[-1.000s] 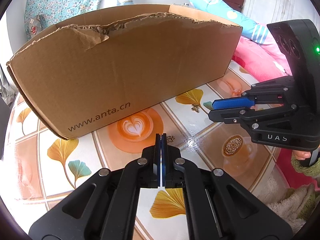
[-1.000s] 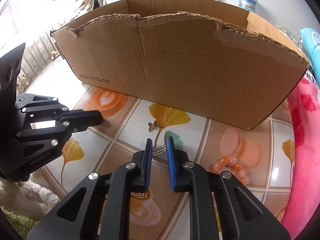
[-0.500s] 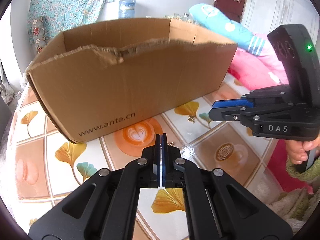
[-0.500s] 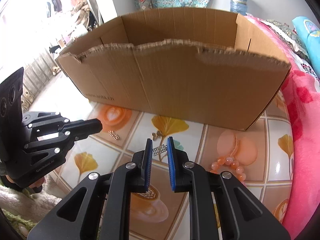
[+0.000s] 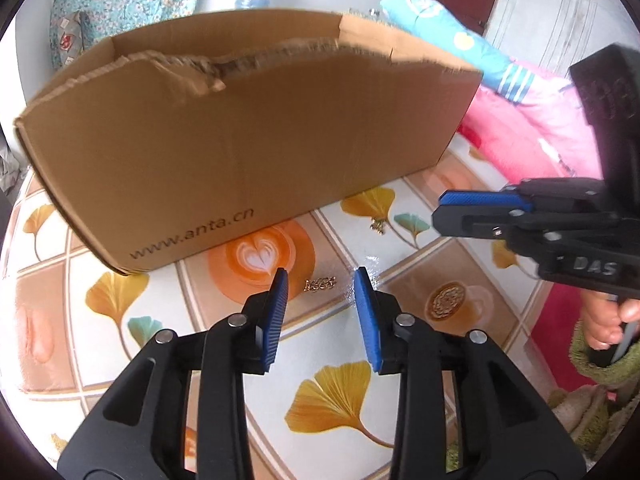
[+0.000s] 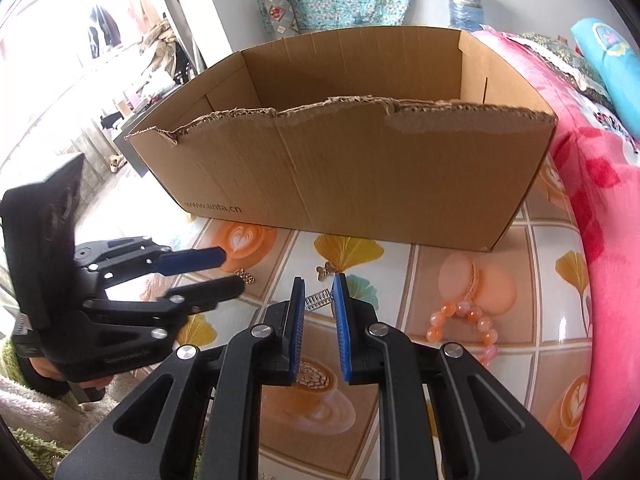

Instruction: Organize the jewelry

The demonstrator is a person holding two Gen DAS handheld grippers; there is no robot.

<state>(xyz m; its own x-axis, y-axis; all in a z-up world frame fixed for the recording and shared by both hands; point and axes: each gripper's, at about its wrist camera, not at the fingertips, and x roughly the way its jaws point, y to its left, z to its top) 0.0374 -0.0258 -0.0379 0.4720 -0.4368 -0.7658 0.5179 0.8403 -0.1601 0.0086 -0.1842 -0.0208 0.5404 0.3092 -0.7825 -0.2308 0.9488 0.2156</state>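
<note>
A gold chain piece (image 5: 319,284) lies on the patterned table, just ahead of my left gripper (image 5: 320,280), which is open and empty; the chain also shows in the right wrist view (image 6: 245,276). My right gripper (image 6: 319,290) is narrowly open, with a small silver comb-like piece (image 6: 319,300) between its fingertips; whether the pads touch it I cannot tell. A small gold flower charm (image 6: 325,270) lies beyond it, also seen in the left wrist view (image 5: 377,225). An orange bead bracelet (image 6: 464,322) lies to the right. A torn-rimmed cardboard box (image 6: 344,176) stands behind.
The table (image 5: 400,360) has a glossy tile print with leaves and coffee cups. Pink bedding (image 6: 600,200) borders its right side. A green fuzzy sleeve (image 5: 592,364) covers the hand holding the right gripper. The box (image 5: 240,140) takes up the back of the table.
My left gripper has opened from shut, over the gold chain. Both grippers have risen, so the box's inside shows in the right wrist view. The right gripper's gap is unchanged.
</note>
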